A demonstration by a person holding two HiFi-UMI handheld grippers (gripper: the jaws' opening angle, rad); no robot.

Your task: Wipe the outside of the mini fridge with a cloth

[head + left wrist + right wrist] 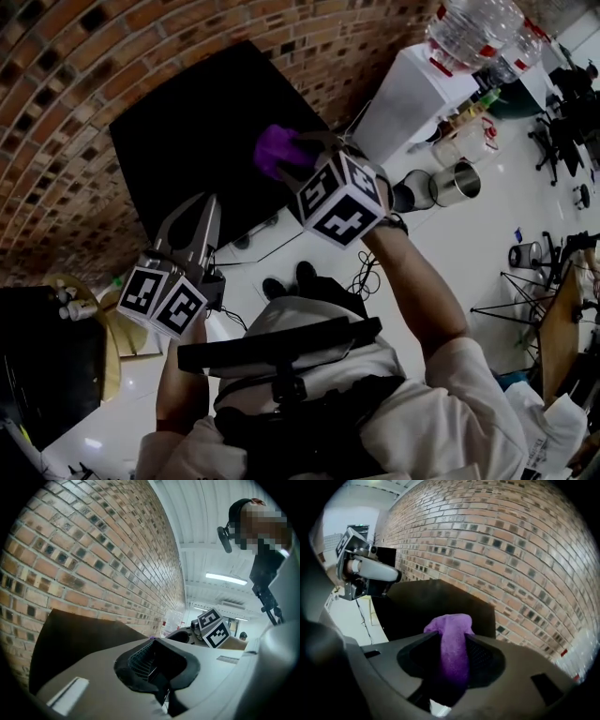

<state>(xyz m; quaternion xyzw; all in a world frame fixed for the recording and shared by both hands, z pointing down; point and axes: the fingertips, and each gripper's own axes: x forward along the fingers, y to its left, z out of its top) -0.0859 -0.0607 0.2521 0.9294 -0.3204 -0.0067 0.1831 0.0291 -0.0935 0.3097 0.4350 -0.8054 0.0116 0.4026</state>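
Observation:
The mini fridge (202, 131) is a black box against the brick wall, seen from above in the head view. My right gripper (292, 155) hangs over its near right corner, shut on a bunched purple cloth (275, 148). In the right gripper view the cloth (452, 646) fills the gap between the jaws of the right gripper (451, 634), with the fridge top (422, 604) just beyond. My left gripper (208, 202) is shut and empty, at the fridge's near edge. In the left gripper view its jaws (152, 641) are together and point past the fridge (79, 637).
The brick wall (84, 56) runs behind the fridge. A white water dispenser (417, 89) with bottles stands to the right, with metal pots (457, 183) on the floor beside it. Cables (361, 272) lie near my feet. A dark cabinet (37, 366) is at the left.

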